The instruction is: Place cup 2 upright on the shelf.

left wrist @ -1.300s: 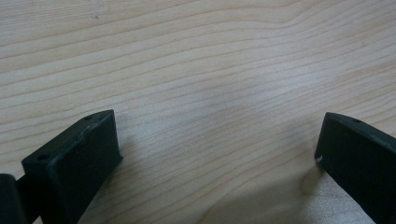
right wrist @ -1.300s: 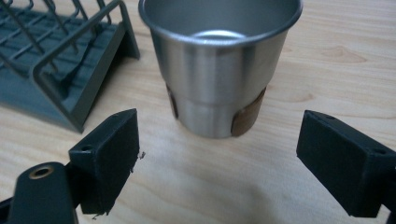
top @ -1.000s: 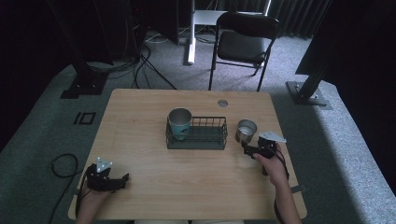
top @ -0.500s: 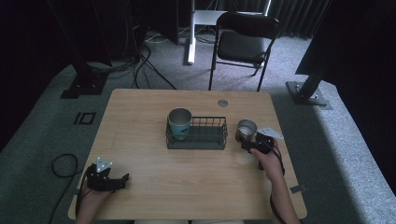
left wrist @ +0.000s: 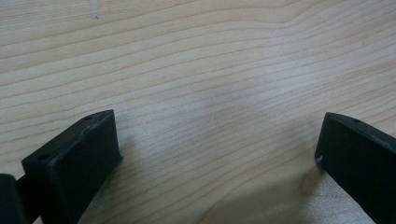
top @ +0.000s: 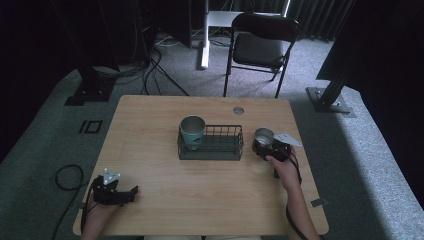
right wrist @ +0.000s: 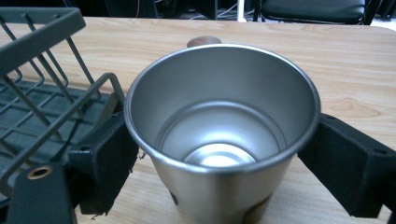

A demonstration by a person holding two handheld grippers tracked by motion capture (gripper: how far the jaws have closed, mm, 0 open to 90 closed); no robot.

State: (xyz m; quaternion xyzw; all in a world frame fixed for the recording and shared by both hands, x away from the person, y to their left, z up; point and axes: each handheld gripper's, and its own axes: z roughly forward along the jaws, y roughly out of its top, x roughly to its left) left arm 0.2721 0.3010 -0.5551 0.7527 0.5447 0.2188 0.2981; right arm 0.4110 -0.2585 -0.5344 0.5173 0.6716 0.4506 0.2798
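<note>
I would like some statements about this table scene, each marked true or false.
1. A cup stands inside the basket. True.
2. The steel cup sits between the jaws of the right tool. True.
3. The steel cup is full of water. False: it is empty.
4. The left tool holds a spoon. False: its jaws stand wide apart over the bare table.
5. The steel cup stands left of the basket in the high view. False: it stands at its right.
</note>
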